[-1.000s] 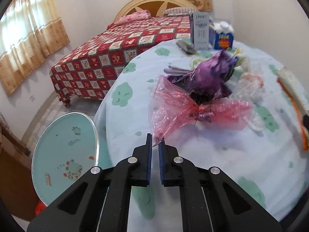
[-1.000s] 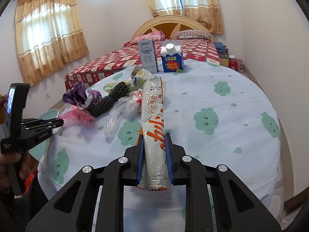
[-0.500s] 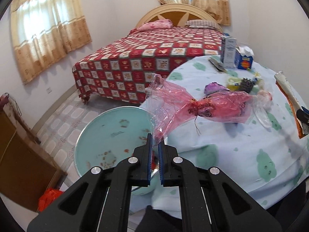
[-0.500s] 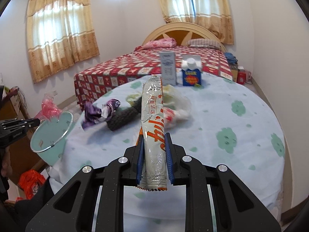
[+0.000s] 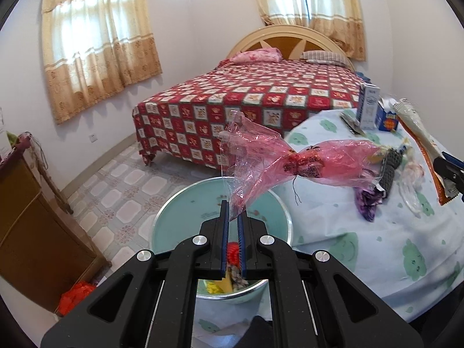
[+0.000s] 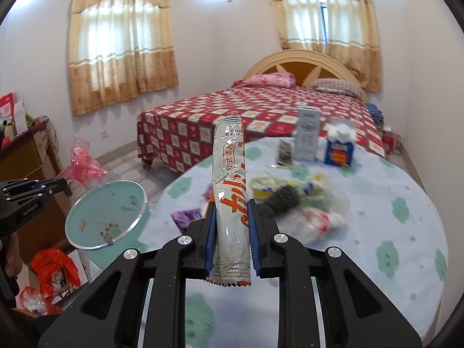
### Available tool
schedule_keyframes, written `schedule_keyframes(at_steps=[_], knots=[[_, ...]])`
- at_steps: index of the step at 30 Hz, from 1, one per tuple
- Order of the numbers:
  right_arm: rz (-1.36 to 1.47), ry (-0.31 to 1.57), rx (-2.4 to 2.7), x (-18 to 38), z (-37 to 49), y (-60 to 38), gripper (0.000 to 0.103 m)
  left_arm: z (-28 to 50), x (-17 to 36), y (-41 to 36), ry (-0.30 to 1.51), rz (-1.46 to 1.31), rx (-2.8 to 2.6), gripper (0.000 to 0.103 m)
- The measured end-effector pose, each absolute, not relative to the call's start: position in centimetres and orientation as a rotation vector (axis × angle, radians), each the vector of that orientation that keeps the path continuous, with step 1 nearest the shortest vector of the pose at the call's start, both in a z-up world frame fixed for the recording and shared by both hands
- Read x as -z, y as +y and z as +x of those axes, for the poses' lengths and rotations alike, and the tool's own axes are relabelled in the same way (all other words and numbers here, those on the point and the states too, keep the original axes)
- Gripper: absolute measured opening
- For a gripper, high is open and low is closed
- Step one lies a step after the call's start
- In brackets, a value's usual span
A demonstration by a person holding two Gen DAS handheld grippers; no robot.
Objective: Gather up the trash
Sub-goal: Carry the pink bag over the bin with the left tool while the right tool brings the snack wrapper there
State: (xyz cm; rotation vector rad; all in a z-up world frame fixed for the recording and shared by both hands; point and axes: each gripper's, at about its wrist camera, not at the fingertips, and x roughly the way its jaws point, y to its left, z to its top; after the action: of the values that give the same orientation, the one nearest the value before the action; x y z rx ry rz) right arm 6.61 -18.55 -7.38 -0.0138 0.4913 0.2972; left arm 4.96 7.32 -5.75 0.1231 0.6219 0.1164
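Pink crumpled plastic bag (image 5: 278, 162) is pinched by its lower corner in the left tongs (image 5: 233, 226), jaws nearly closed on the film; it hangs in mid-frame of the left wrist view above the mint-green bin (image 5: 179, 211), which sits on the floor below centre with some scraps inside. Right tongs (image 6: 230, 229) clamp a long silvery snack wrapper (image 6: 230, 191) with orange print, standing upright through the centre of the right wrist view. Round desk (image 6: 391, 232) with a pale cloth and green cloud prints fills the right half of that view. On it, blurred: a dark textured lump (image 6: 282, 198), a purple wrapper (image 6: 185, 217), clear plastic (image 6: 319, 220). At the far edge, upper right of centre, a tall grey carton (image 6: 308, 134) and a blue milk carton (image 6: 340, 149) stand side by side. Bin shows again at left (image 6: 107, 214), just beside the desk edge, the left tongs (image 6: 55, 185) and pink bag (image 6: 82, 165) above it. Red checkered bed (image 6: 255, 119) behind.
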Motion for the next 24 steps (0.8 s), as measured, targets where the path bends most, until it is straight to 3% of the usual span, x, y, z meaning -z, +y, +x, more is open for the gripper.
schedule_keyframes(at_steps=[24], knots=[[-0.106, 0.476, -0.414, 6.6, 9.7, -9.6, 0.021, 5.3, 5.7, 13.3, 0.589, 0.072, -0.242, 0.006]])
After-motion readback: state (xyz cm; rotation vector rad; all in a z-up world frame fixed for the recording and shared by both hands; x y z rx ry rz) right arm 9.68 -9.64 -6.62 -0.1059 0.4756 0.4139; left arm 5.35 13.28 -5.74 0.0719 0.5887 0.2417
